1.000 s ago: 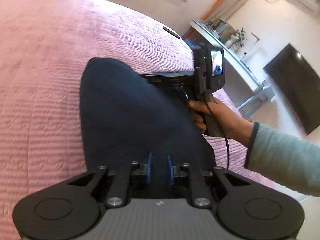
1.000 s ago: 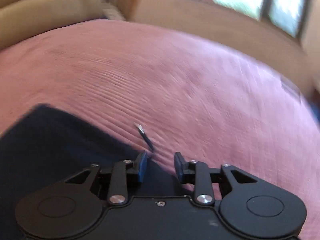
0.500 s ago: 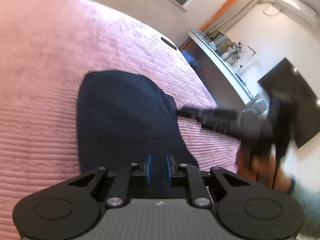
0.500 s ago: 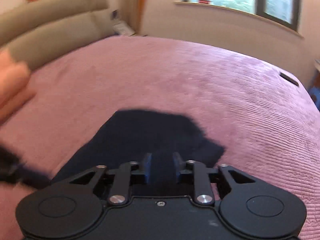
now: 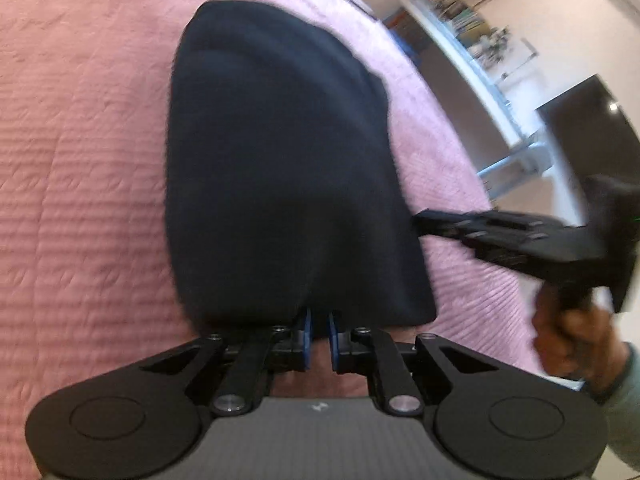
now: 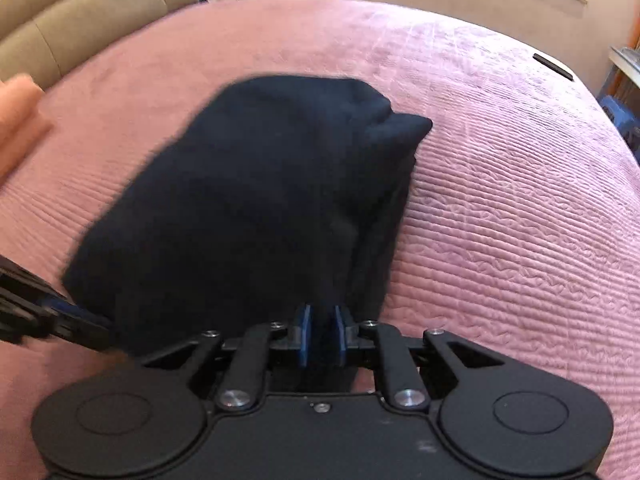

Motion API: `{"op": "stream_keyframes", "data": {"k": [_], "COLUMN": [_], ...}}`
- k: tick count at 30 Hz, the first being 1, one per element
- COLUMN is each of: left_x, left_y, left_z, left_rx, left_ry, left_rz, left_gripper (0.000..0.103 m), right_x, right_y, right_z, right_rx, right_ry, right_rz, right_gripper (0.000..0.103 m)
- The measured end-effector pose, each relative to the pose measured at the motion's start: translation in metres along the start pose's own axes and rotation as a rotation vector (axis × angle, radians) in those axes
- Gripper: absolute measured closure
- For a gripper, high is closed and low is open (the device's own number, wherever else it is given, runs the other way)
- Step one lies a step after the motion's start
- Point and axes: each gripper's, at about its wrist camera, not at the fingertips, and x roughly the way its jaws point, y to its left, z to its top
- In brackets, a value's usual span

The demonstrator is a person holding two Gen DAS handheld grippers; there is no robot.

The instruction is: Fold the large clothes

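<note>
A dark navy garment (image 5: 280, 160) lies in a folded bundle on the pink bedspread (image 5: 80, 160); it also shows in the right wrist view (image 6: 248, 200). My left gripper (image 5: 319, 326) is shut on the garment's near edge. My right gripper (image 6: 320, 330) is shut on another part of the near edge, and it shows in the left wrist view (image 5: 424, 224) at the garment's right side. In the right wrist view the left gripper's fingers (image 6: 80, 322) reach the garment's lower left corner. Both hold the edge just above the bed.
A beige headboard (image 6: 80, 20) stands behind the bed. A white desk (image 5: 480, 80) with clutter and a dark TV (image 5: 588, 128) are beyond the bed's right side. A small dark flat object (image 6: 554, 66) lies near the bed's far edge.
The right gripper went from open over the bedspread to shut on the garment's near edge. Both grippers have pulled the garment's edge back toward me, and the bundle now looks more compact.
</note>
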Motion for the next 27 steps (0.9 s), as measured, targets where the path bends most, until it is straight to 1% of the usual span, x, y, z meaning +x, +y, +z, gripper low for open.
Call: {"op": "stream_keyframes", "data": {"k": [1,2,3,4,5,6,7,8,10,12,13,14,16,17,19,21,22,23,25,26,27], "left_x": [0.000,-0.004,-0.010,-0.017,-0.026,-0.035,-0.044,-0.052,-0.058,-0.052,-0.049,-0.047,-0.047,-0.048,-0.056,-0.068,-0.074,-0.079,-0.083,-0.079,-0.073], "left_y": [0.002,0.002,0.002,0.002,0.002,0.003,0.003,0.002,0.002,0.001,-0.002,-0.008,-0.018,-0.022,-0.026,-0.029,-0.030,-0.031,-0.028,-0.024,-0.020], "left_z": [-0.003,-0.006,-0.006,-0.005,-0.003,0.002,0.006,0.013,0.024,0.035,0.040,0.041,0.041,0.038,0.032,0.032,0.037,0.044,0.063,0.073,0.081], "left_rx": [-0.009,-0.007,0.000,0.004,0.008,0.015,0.022,0.028,0.029,0.029,0.036,0.057,0.120,0.145,0.172,0.180,0.179,0.178,0.164,0.148,0.131], "left_ry": [0.014,0.016,0.007,-0.001,-0.011,-0.026,-0.040,-0.046,-0.016,0.033,0.060,0.076,0.123,0.154,0.182,0.157,0.123,0.071,-0.038,-0.094,-0.134], "left_rz": [0.015,0.025,0.018,0.018,0.025,0.032,0.043,0.052,0.049,0.063,0.069,0.075,0.089,0.081,0.050,0.036,0.039,0.039,0.011,0.029,0.067], "left_gripper": [0.091,0.090,0.089,0.088,0.085,0.075,0.070,0.066,0.066,0.066,0.065,0.062,0.056,0.052,0.050,0.049,0.049,0.045,0.034,0.022,0.019], "right_x": [-0.006,-0.010,-0.012,-0.013,-0.009,-0.009,-0.009,-0.009,-0.009,-0.006,-0.007,-0.004,0.000,0.003,0.006,0.017,0.017,0.023,0.030,0.032,0.033], "right_y": [0.002,0.005,0.007,0.007,0.000,-0.006,-0.017,-0.025,-0.045,-0.062,-0.066,-0.071,-0.074,-0.073,-0.069,-0.063,-0.063,-0.064,-0.064,-0.065,-0.066], "right_z": [-0.002,-0.004,-0.008,-0.010,-0.012,-0.013,-0.012,-0.011,-0.004,0.006,0.007,0.012,0.018,0.021,0.028,0.034,0.034,0.035,0.036,0.035,0.033], "right_rx": [0.005,-0.001,-0.007,-0.005,0.013,0.043,0.089,0.126,0.211,0.292,0.324,0.350,0.384,0.389,0.377,0.345,0.345,0.343,0.349,0.352,0.351], "right_ry": [-0.006,-0.011,-0.019,-0.025,-0.025,-0.022,-0.025,-0.032,-0.051,-0.050,-0.048,-0.050,-0.063,-0.065,-0.069,-0.068,-0.068,-0.060,-0.040,-0.038,-0.040], "right_rz": [0.012,0.003,-0.022,-0.047,-0.058,-0.063,-0.056,-0.047,-0.017,0.019,0.037,0.061,0.107,0.123,0.147,0.156,0.156,0.158,0.168,0.173,0.174], "right_gripper": [0.086,0.086,0.085,0.075,0.068,0.052,0.034,0.027,0.025,0.025,0.025,0.025,0.025,0.025,0.025,0.025,0.025,0.025,0.025,0.025,0.025]}}
